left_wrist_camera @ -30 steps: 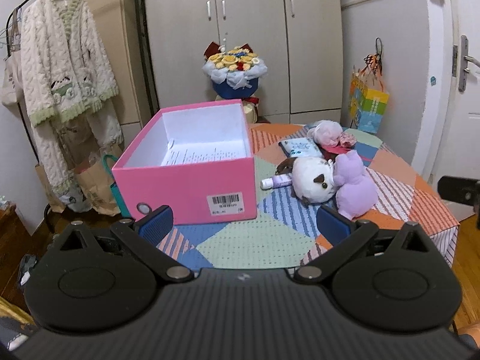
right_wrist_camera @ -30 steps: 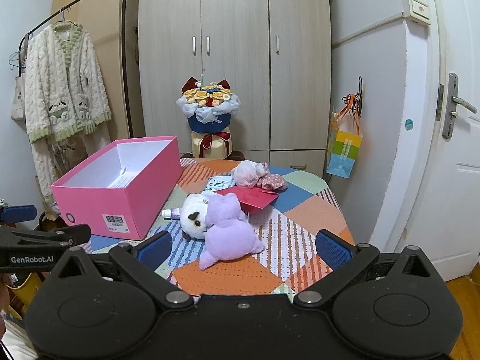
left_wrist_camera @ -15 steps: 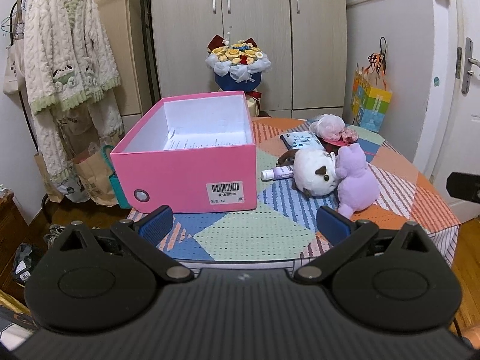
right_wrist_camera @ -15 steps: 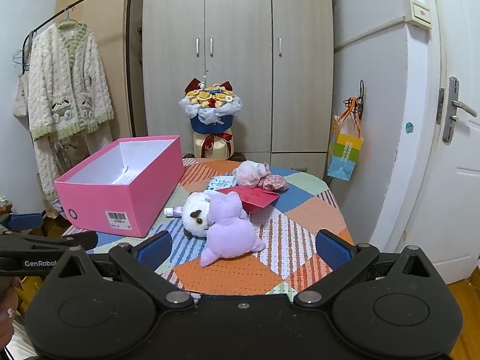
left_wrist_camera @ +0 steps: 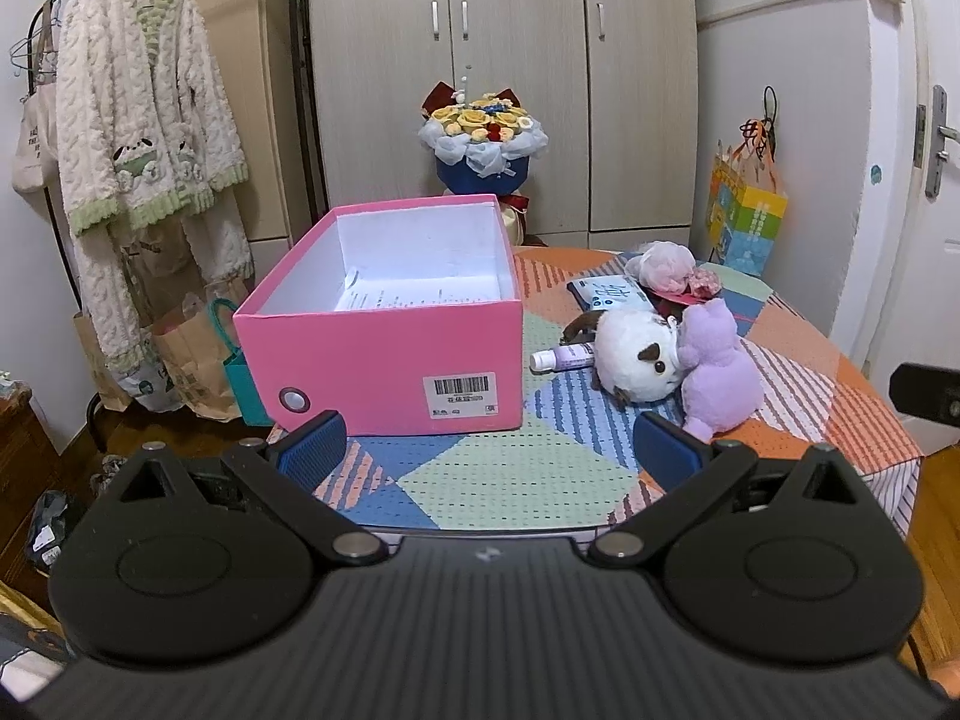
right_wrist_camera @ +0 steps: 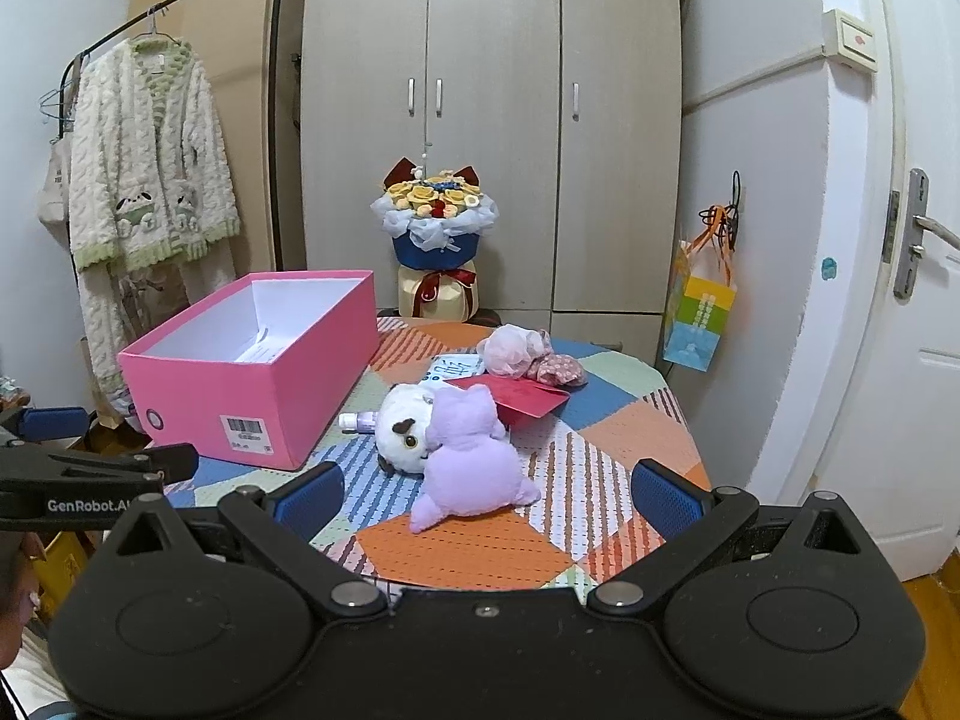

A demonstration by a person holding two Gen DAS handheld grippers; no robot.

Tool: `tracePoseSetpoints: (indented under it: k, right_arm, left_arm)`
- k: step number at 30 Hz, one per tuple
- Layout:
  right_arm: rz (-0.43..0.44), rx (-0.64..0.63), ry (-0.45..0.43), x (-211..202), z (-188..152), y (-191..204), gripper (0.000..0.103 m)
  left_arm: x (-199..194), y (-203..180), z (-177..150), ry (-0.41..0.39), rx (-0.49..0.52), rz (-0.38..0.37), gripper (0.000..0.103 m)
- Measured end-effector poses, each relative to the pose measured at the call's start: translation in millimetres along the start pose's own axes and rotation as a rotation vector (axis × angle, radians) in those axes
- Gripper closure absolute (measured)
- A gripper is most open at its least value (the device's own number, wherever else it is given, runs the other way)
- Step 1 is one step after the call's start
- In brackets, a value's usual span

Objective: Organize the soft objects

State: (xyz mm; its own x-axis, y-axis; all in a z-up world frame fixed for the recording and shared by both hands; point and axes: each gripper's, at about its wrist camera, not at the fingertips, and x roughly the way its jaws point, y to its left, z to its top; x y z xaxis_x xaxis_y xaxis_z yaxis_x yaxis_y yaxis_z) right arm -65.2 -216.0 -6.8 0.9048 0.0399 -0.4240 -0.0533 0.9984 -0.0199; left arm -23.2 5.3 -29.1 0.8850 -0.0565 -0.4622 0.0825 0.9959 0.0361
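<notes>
Plush toys (right_wrist_camera: 462, 450) lie on patchwork table (right_wrist_camera: 624, 420) — wardrobe (right_wrist_camera: 492, 120) behind; both hand-held grippers spread, empty.

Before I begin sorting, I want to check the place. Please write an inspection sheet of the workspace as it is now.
Surface: round table under a patchwork cloth.
Job's things: purple plush leaning on white plush; pink soft bundle behind; open pink box holding only a printed sheet.
Clutter: small tube, red envelope, tissue pack.
Tongs: left tongs and right tongs open, holding nothing, short of the toys.
Cables: nothing seen.
Surroundings: wardrobe, bouquet, hanging knit robe, gift bag, door.
</notes>
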Motion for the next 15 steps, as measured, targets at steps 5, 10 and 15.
tracePoseSetpoints:
  k: [5, 10, 15]
  right_arm:
    - [0.006, -0.009, -0.002, 0, 0, 1, 0.0]
    - [0.027, -0.032, -0.024, 2, 2, 1, 0.0]
    - [0.064, -0.045, -0.045, 4, 9, 0, 0.0]
  left_arm:
    - [2, -1, 3, 0.002, -0.005, 0.006, 0.0]
    - [4, -4, 14, -0.012, 0.016, 0.016, 0.0]
    - [14, 0, 30, -0.004, 0.001, 0.015, 0.0]
